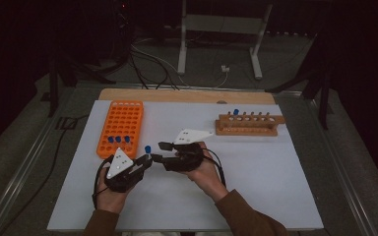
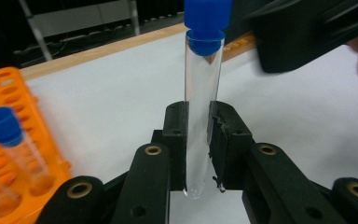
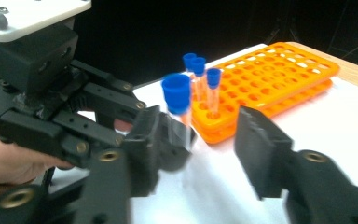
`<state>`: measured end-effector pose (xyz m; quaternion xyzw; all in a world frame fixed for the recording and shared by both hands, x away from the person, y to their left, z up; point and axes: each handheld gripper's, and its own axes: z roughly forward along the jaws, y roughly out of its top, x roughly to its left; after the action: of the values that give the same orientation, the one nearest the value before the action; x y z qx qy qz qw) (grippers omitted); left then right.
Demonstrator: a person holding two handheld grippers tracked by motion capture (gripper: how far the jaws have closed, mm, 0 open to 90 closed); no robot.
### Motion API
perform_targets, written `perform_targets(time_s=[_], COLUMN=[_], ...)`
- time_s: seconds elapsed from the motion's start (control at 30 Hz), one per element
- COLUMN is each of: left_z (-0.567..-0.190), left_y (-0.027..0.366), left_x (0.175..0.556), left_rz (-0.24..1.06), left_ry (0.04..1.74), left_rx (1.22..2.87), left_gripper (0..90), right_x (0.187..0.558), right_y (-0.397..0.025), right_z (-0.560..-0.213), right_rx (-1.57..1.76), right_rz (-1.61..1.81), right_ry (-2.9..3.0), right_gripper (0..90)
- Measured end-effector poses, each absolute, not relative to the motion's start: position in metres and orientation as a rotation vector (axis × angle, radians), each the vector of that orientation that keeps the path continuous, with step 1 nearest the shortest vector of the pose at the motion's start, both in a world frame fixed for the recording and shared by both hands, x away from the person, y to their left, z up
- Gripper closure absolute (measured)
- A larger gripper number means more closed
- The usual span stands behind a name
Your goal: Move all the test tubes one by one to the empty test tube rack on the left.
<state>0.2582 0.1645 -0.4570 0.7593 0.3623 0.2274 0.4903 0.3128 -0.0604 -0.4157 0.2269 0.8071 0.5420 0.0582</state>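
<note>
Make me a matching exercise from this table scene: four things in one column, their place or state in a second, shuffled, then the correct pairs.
Things:
1. clear glass test tube with a blue cap
2. orange plastic tube rack
3. wooden test tube rack
4. right gripper

Place or state:
A. far right of the white board, one blue-capped tube in it
B. jaws open, close to the held tube
C. upright, clamped in the left gripper
D. left of the board, three blue-capped tubes in its near rows

Pairs: 1-C, 2-D, 3-A, 4-B
</note>
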Motion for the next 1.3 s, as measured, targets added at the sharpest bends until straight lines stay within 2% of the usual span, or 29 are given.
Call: perform_targets(time_s=[0.17,0.33,0.83,1.3], left_z=[-0.456,-0.456,-0.451,-0.449], left_y=[0.176,0.185,0.219,0.257], left_x=[0.259,0.259,0.257,0.258], left_rz=[0.561,0.572,0.648,0.775], left_ry=[0.913,0.946,1.024,1.119], left_rx=[1.819,1.8,1.737,1.634], left_gripper=[78.0,78.0,78.1,78.1], right_x=[0.316,0.321,0.327,0.319], right_y=[-0.079,-0.103,-0.184,-0.236], right_z=[-0.415,-0.416,-0.427,-0.437], right_rx=[0.737,0.806,0.98,1.084], right_rz=[1.615,1.593,1.503,1.463], right_ry=[2.401,2.346,2.208,2.09], right_gripper=[29.2,15.6,3.8,1.2])
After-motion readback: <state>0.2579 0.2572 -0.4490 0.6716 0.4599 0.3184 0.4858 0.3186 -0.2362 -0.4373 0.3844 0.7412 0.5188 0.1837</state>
